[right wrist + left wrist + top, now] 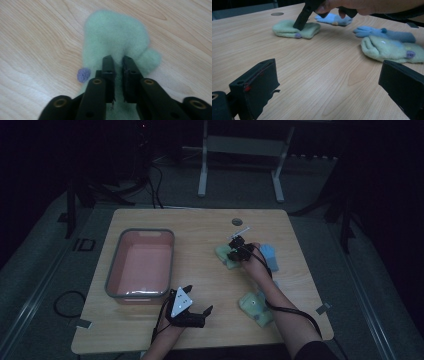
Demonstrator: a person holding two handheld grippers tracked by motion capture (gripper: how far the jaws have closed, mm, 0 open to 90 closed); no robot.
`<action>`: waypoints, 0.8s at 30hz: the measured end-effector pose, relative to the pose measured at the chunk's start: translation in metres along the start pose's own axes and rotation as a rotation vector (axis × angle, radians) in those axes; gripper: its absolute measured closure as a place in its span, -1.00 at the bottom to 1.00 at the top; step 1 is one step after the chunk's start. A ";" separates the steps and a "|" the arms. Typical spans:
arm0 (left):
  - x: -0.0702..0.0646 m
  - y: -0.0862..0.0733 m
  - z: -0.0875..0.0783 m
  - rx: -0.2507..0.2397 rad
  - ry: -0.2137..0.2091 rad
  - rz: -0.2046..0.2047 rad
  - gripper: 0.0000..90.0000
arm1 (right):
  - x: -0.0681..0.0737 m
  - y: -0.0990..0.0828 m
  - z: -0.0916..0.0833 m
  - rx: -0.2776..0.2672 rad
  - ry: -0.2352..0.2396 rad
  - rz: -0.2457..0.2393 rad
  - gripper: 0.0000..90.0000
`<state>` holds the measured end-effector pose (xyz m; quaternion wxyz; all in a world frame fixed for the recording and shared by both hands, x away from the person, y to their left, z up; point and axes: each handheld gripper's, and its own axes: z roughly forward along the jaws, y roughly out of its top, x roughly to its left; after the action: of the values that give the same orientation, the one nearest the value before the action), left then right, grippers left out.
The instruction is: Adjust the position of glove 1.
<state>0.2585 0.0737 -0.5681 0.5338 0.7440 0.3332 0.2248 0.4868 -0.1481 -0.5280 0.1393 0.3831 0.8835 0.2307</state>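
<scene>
Our right gripper (117, 62) jaws pinch the green mitten (113, 37) on the desk (37, 50); left gripper (329, 82) jaws spread wide.

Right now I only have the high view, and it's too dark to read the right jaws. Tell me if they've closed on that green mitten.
Observer: Yes. In the right gripper view the right gripper has its jaws nearly together, with a ridge of the green mitten pinched between them.
Operator: Give me the part that's pinched.
Observer: The mitten's body, close to the base of its thumb. A purple pom-pom sits just left of the jaws in that view.
Operator: Now report the left jaws.
Observer: In the left gripper view the left gripper is wide open. Only bare table lies between its jaws, and it holds nothing.
</scene>
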 end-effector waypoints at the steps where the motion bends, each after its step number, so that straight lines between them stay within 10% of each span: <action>1: 0.000 0.000 0.000 -0.001 0.000 0.000 -0.94 | 0.002 0.000 -0.003 0.007 0.000 -0.003 0.85; 13: 0.000 0.000 -0.001 0.002 0.017 -0.004 -0.94 | 0.020 -0.010 -0.060 -0.107 0.008 0.137 0.86; 24: 0.000 0.001 0.001 0.012 0.035 -0.006 -0.94 | 0.065 -0.043 -0.106 -0.183 -0.003 0.304 0.86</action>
<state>0.2592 0.0728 -0.5680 0.5240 0.7423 0.3460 0.2340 0.3725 -0.1577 -0.4645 0.1384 0.4985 0.7905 0.3278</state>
